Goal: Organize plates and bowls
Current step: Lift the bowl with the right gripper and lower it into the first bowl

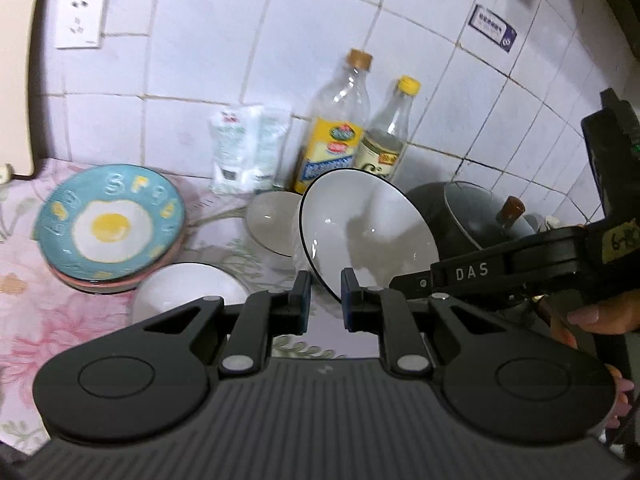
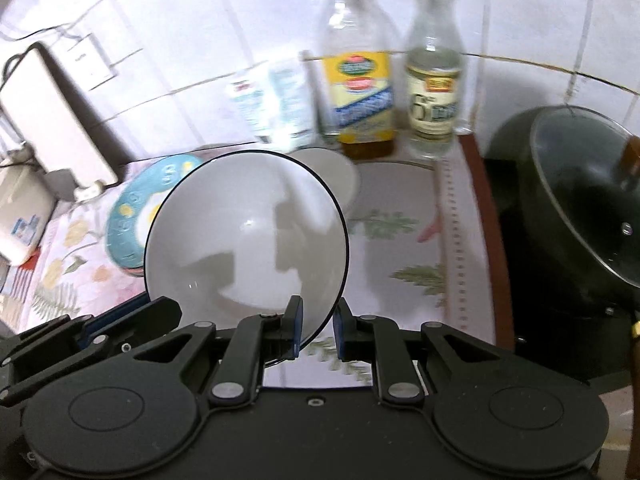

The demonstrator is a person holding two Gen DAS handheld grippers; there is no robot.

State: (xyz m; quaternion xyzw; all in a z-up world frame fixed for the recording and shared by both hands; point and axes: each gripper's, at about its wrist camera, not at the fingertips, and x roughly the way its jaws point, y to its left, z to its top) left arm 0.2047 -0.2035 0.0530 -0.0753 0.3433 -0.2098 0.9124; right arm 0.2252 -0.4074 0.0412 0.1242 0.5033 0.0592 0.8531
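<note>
My right gripper [image 2: 316,334] is shut on the rim of a white bowl with a black edge [image 2: 248,236] and holds it tilted above the counter; it shows in the left wrist view [image 1: 368,232] too. My left gripper [image 1: 326,306] is open and empty, just in front of that bowl's lower rim. A blue fried-egg plate [image 1: 110,224] lies on top of a stack of plates at the left. A white bowl [image 1: 192,290] sits by the stack, and another white bowl [image 1: 272,222] sits behind the held one.
Two bottles [image 1: 334,128] [image 1: 386,136] and a white bag [image 1: 246,148] stand against the tiled wall. A black pot with a glass lid [image 2: 580,196] sits at the right. A floral cloth [image 1: 48,320] covers the counter. A wall socket [image 1: 82,16] is upper left.
</note>
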